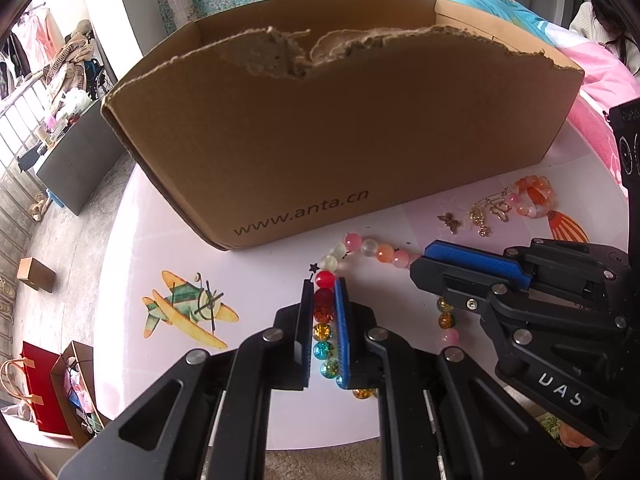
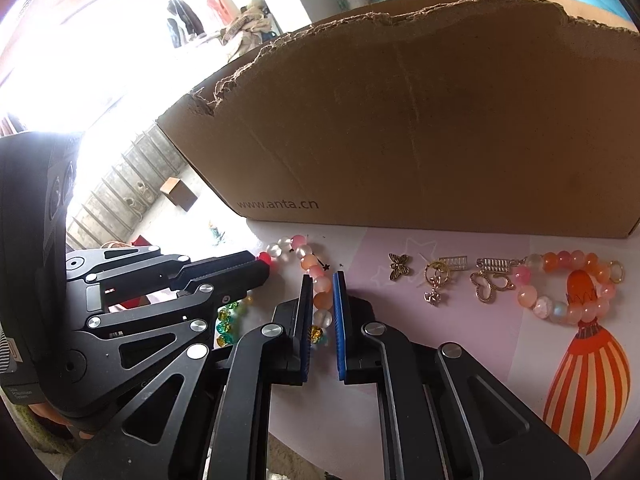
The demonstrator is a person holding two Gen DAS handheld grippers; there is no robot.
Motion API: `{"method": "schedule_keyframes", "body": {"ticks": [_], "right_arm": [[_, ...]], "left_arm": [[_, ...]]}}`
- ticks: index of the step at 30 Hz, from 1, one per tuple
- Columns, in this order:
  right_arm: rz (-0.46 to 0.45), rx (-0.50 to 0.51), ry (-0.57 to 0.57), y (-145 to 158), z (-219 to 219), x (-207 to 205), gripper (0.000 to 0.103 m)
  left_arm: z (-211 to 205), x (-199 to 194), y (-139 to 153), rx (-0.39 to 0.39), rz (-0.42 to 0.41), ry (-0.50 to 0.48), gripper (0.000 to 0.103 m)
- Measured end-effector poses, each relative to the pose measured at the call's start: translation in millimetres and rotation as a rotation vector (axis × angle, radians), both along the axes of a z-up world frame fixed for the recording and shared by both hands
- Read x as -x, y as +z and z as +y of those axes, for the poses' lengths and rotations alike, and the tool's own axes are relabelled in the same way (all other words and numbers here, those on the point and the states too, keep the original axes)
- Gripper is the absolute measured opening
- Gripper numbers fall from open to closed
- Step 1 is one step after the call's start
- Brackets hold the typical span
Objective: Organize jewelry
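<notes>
Gripping both ends of one long bead strand [image 1: 324, 312]: left gripper [image 1: 324, 292] is clenched on the red, amber and teal section, beads lined up between its pads at centre of the left wrist view; right gripper [image 2: 323, 280] is clamped on the pale pink and orange section, seen at centre of the right wrist view. Strand curves between the two, lying on the pale pink table [image 1: 260, 268] just in front of the cardboard box [image 1: 320, 140], which fills the upper half of both views and has a torn top edge. In the right wrist view, right of the grippers, loose pieces sit apart on the table in a row: a small butterfly charm [image 2: 399, 266], a gold pendant [image 2: 436, 280], a gold butterfly-outline pendant [image 2: 490, 284], and a pink-orange bead bracelet [image 2: 568, 288] resting partly on the printed balloon picture [image 2: 588, 376] at lower right. An airplane print [image 1: 184, 308] shows at lower left of the left wrist view.
</notes>
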State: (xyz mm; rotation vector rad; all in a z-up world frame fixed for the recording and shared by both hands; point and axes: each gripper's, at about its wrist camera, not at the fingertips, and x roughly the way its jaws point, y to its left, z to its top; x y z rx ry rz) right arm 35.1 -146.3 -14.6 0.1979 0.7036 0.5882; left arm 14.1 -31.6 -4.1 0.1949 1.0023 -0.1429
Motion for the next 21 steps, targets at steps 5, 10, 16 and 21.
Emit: {"method": "schedule_keyframes", "body": {"ticks": [5,10,16,21], "right_arm": [[0.002,-0.028,0.02,-1.4,-4.5,-3.1,0.008],[0.011,-0.055,0.031,-2.9,-15.2,-3.9,0.008],[0.015,-0.06,0.037,-3.2,-19.5,-3.8,0.008],[0.02,-0.059,0.045,-2.2,-20.0,-6.2,0.008]], "left_arm": [[0.6,1.0,0.2,0.027,0.008,0.029,0.009],[-3.5,-4.3,-0.2,-0.022,0.01,0.036,0.009],[-12.1,-6.9,0.1,-0.024,0.016,0.05,0.009],[-14.4,-10.0,0.8,-0.02,0.019,0.071,0.009]]}}
